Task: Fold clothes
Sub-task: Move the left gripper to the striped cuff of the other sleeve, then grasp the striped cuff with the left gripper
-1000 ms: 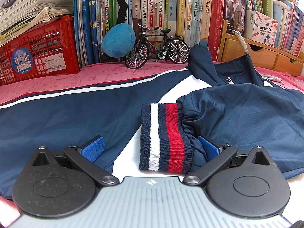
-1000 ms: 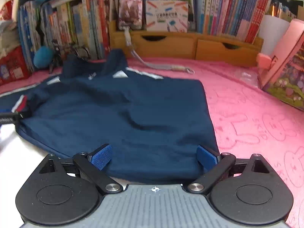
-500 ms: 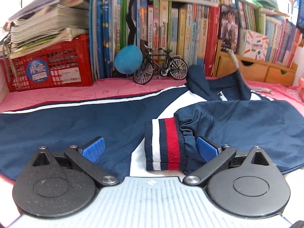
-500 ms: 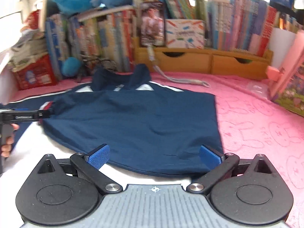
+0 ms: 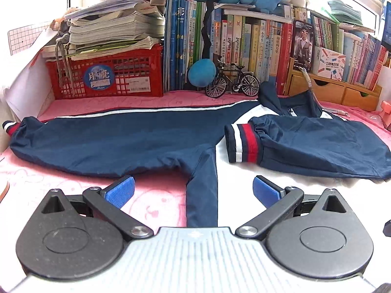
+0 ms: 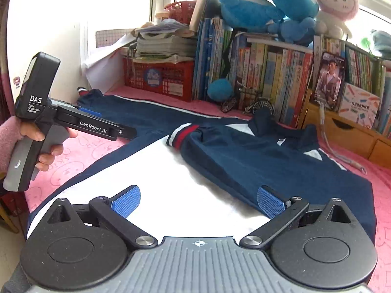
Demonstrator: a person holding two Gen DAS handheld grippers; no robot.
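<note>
A navy and white jacket [image 5: 136,144] is spread flat on the pink mat [image 5: 80,105], with its collar near the back edge, by the row of books [image 5: 244,48]. One sleeve [image 5: 305,146] is laid across the white body, so its striped cuff [image 5: 240,142] rests near the middle. This looks like the first fold, made to bring the jacket into a narrower shape. The other sleeve [image 5: 97,144] is stretched out long toward the left edge of the mat, and its cuff lies at the far left corner. It is not folded yet.

The left gripper [image 5: 193,189] is held above the front edge of the mat, over the jacket's side seam. Its blue fingers [image 5: 119,191] are spread wide and nothing is held between them. It is probably kept back so the whole jacket can be seen.

The right gripper [image 6: 199,201] is held over the white part, near the front edge. It is spread wide too and holds nothing. In its view the left gripper is seen from the side, held in a hand [image 6: 45,146] over the left part of the mat.

The long sleeve is likely to be picked up next and laid across, like the first one.
</note>
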